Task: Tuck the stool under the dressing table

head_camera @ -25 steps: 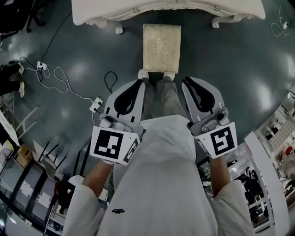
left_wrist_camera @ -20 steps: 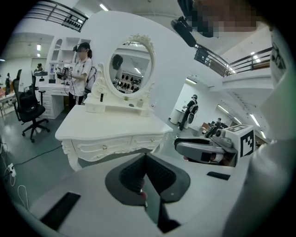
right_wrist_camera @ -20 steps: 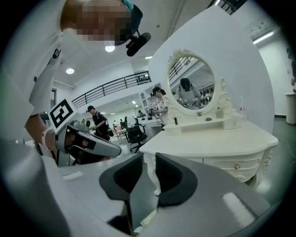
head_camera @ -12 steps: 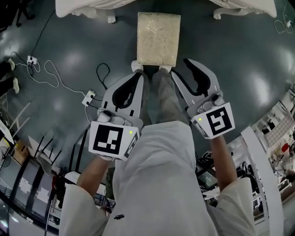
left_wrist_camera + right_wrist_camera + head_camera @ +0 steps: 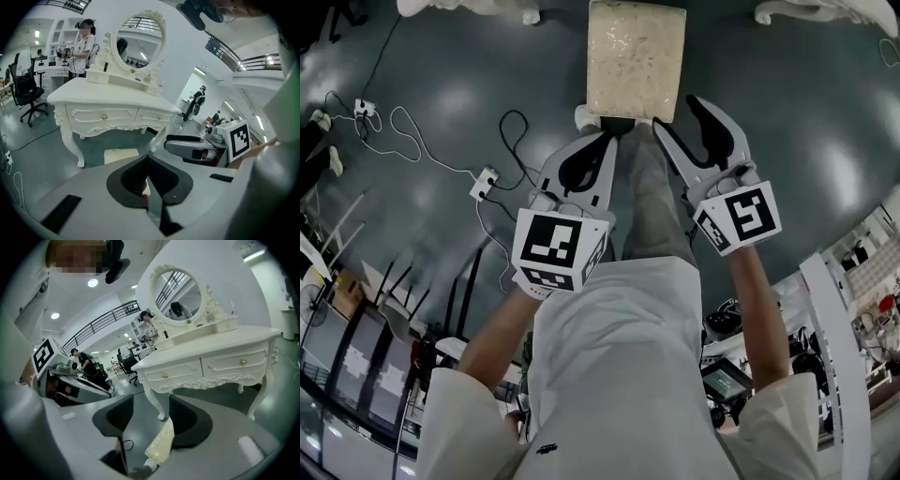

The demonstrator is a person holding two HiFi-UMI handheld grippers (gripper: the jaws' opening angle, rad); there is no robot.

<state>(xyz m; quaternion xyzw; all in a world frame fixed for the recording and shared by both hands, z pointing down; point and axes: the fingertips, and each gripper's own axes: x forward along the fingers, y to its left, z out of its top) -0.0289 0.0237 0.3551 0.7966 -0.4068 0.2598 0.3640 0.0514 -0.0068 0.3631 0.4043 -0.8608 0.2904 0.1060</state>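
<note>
The stool (image 5: 635, 56) with its cream cushion stands on the dark floor just in front of the white dressing table (image 5: 117, 101), whose curved legs (image 5: 464, 7) show at the head view's top edge. My left gripper (image 5: 604, 142) is shut and empty, its tip a little short of the stool's near left corner. My right gripper (image 5: 678, 116) has just been opening its jaws; nothing is between them, and they hang by the stool's near right corner. The stool (image 5: 161, 444) shows beyond the right jaws, and the stool (image 5: 121, 154) lies ahead of the left gripper (image 5: 146, 158).
Cables and a power strip (image 5: 486, 180) lie on the floor to the left. An office chair (image 5: 26, 89) and a standing person (image 5: 84, 42) are beyond the table's left end. An oval mirror (image 5: 139, 35) tops the table. Shelving (image 5: 862, 272) runs along the right.
Both grippers have moved down and closer to the stool. The right jaws have gone from nearly shut to apart. The table has slid toward the head view's top edge.
</note>
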